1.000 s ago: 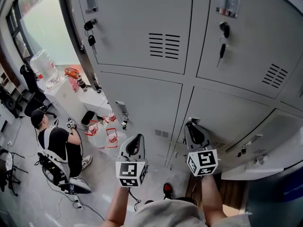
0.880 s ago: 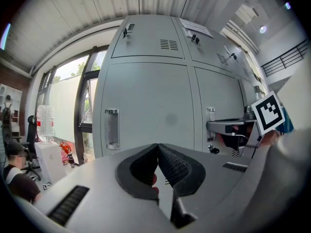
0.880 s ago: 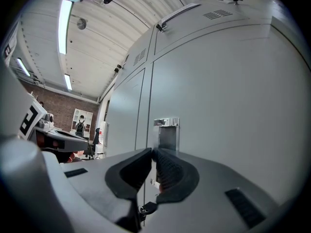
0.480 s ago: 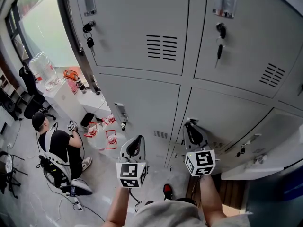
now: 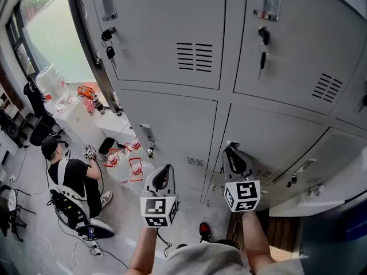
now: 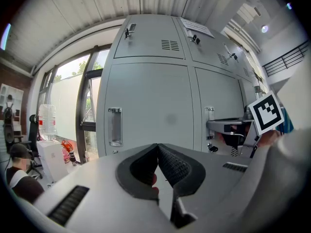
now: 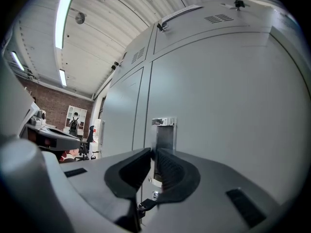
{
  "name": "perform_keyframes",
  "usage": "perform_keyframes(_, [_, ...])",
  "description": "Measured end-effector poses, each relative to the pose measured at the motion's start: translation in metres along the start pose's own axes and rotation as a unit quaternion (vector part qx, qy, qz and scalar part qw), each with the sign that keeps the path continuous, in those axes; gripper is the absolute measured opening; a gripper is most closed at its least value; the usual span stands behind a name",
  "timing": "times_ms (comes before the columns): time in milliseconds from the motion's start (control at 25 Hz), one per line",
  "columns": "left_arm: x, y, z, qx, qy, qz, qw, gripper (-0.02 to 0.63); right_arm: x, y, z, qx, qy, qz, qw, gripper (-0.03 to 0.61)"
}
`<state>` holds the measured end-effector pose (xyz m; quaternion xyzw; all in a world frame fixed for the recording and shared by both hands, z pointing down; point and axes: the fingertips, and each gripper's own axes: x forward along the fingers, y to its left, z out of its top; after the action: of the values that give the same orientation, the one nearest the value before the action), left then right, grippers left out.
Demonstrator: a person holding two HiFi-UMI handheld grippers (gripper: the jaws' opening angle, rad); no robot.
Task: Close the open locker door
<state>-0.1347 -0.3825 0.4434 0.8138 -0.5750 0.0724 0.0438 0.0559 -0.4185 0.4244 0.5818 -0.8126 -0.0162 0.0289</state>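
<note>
Plainly, the pale grey metal locker door point(image 5: 322, 203) stood swung out, low and to the right of my right gripper point(image 5: 231, 150), the nearer one; its empty jaws had just been opening a crack; my left gripper point(image 5: 167, 168) kept its jaws together, empty.

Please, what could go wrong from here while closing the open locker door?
1. The door that seems ajar at lower right could slam if pushed hard.
2. Keys dangle from the locks and might snag anything brushing past.
3. Water jugs and a seated person crowd the floor on the left.
</note>
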Motion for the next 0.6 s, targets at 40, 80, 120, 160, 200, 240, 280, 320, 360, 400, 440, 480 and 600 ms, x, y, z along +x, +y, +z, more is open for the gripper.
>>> perform_keyframes(40, [0.0,0.0,0.0,0.0,0.0,0.0,1.0,0.021,-0.001,-0.001,-0.001,0.0,0.001,-0.002,1.0,0.049])
perform_keyframes(80, [0.0,-0.001,0.0,-0.001,-0.001,-0.001,1.0,0.021,-0.003,-0.003,-0.002,0.001,0.002,-0.003,1.0,0.049])
perform_keyframes(120, [-0.001,-0.003,0.0,-0.001,-0.002,-0.002,1.0,0.021,-0.004,-0.004,-0.002,0.002,0.003,-0.004,1.0,0.049])
perform_keyframes(160, [-0.001,-0.005,0.0,0.0,-0.002,-0.004,1.0,0.021,-0.006,-0.005,-0.003,0.003,0.005,-0.005,1.0,0.049])
perform_keyframes(200, [-0.001,-0.007,0.001,0.0,-0.003,-0.006,1.0,0.021,-0.008,-0.007,-0.003,0.005,0.005,-0.007,1.0,0.049])
perform_keyframes(240, [-0.002,-0.009,0.002,0.001,-0.005,-0.008,1.0,0.021,-0.011,-0.008,-0.002,0.005,0.004,-0.009,1.0,0.049])
perform_keyframes(280, [-0.003,-0.012,0.003,0.002,-0.007,-0.01,0.9999,0.021,-0.014,-0.01,-0.002,0.006,0.002,-0.012,1.0,0.049])
perform_keyframes(320, [-0.003,-0.014,0.005,0.003,-0.009,-0.012,0.9999,0.021,-0.017,-0.013,0.0,0.006,0.0,-0.017,1.0,0.049])
perform_keyframes(360, [-0.004,-0.016,0.007,0.004,-0.012,-0.014,0.9998,0.021,-0.02,-0.016,0.001,0.007,-0.002,-0.021,1.0,0.049])
perform_keyframes(400, [-0.004,-0.018,0.008,0.005,-0.014,-0.016,0.9998,0.021,-0.024,-0.019,0.003,0.007,-0.004,-0.026,1.0,0.049])
perform_keyframes(440, [-0.005,-0.021,0.01,0.007,-0.015,-0.018,0.9997,0.021,-0.028,-0.022,0.004,0.006,-0.006,-0.03,1.0,0.049])
perform_keyframes(480, [-0.005,-0.023,0.011,0.008,-0.017,-0.021,0.9996,0.021,-0.033,-0.025,0.005,0.005,-0.007,-0.033,0.999,0.049])
perform_keyframes(600, [-0.007,-0.036,0.013,0.012,-0.02,-0.032,0.9992,0.021,-0.049,-0.031,0.007,-0.005,-0.01,-0.042,0.999,0.049])
